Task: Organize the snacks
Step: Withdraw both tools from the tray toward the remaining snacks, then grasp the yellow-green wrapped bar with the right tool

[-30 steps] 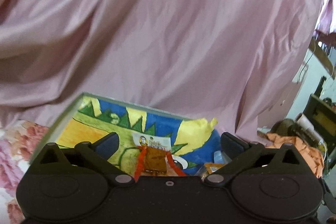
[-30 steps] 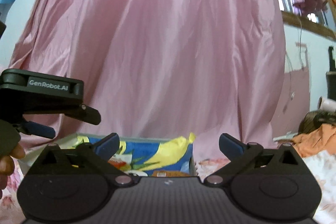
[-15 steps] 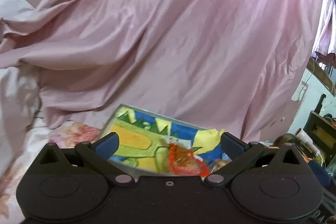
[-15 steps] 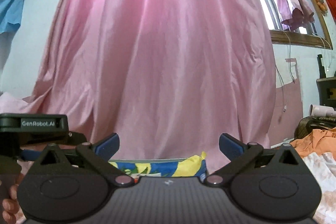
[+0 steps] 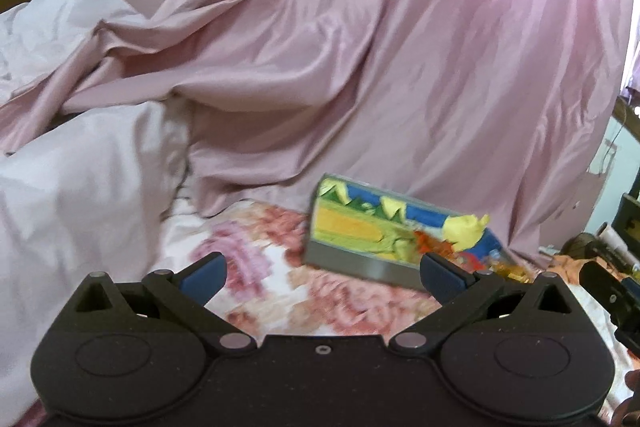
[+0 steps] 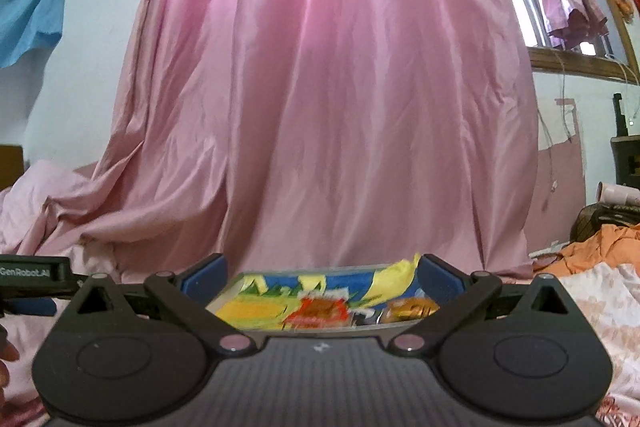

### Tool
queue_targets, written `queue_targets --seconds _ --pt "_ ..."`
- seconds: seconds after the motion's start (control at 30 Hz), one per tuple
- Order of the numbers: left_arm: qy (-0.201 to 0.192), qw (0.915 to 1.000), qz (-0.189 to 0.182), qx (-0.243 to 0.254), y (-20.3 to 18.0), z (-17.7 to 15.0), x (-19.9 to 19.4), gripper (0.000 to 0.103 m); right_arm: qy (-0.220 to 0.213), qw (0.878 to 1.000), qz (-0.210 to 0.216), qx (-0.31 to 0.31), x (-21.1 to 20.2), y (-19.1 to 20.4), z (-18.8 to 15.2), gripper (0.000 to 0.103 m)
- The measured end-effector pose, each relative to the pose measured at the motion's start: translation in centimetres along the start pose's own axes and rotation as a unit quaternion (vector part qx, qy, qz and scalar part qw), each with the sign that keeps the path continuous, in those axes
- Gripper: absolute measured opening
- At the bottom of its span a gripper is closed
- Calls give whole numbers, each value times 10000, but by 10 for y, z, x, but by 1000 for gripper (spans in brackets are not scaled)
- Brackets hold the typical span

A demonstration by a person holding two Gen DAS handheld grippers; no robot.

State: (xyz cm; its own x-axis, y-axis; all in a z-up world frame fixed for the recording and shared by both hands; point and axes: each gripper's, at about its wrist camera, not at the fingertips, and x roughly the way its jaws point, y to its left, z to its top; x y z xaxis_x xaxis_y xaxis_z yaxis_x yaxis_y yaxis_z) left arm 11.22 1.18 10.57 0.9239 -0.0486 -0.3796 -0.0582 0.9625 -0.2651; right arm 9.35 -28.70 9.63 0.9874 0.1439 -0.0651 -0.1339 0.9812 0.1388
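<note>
A grey tray (image 5: 360,265) lined with a bright yellow, green and blue picture lies on the floral bedsheet. Blurred red and orange snack packets (image 5: 436,247) rest in its right part. In the right wrist view the same tray (image 6: 224,297) sits just beyond my fingers, holding a red packet (image 6: 320,311) and an orange packet (image 6: 412,309). My left gripper (image 5: 322,273) is open and empty, to the left of and nearer than the tray. My right gripper (image 6: 320,277) is open and empty, facing the tray.
A large pink curtain (image 6: 320,87) hangs behind the tray. Crumpled pale bedding (image 5: 80,167) piles up on the left. Orange cloth (image 6: 600,247) and clutter lie to the right. The other gripper's body (image 6: 32,273) shows at the right wrist view's left edge.
My left gripper has pulled back and swung left, so the tray now lies further off on its right. The right gripper has tipped down, bringing the tray and packets into view.
</note>
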Motion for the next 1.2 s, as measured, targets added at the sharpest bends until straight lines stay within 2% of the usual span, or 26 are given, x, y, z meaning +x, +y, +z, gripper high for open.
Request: queue_targets --seconds 0.17,0.43,0.7,0.87,1.1,1.2 --pt "146 9998 76 142 24 -17 -8 102 303 9994 116 -137 -7 17 -16 103" --pt "536 9984 82 186 53 -53 -8 102 1028 9939 251 -297 -12 33 -50 103" --pt "1082 9939 178 -108 79 -87 9 102 1676 9837 374 -538 -6 49 -83 103" --pt "1310 9908 236 -241 86 -96 20 102 2019 9756 469 -721 4 58 -100 103" --pt "1360 9896 399 -244 82 -98 38 102 2362 9661 533 -891 12 66 -116 103" --pt "1428 9885 358 -351 83 -97 49 102 2452 9631 519 -977 15 68 -120 103"
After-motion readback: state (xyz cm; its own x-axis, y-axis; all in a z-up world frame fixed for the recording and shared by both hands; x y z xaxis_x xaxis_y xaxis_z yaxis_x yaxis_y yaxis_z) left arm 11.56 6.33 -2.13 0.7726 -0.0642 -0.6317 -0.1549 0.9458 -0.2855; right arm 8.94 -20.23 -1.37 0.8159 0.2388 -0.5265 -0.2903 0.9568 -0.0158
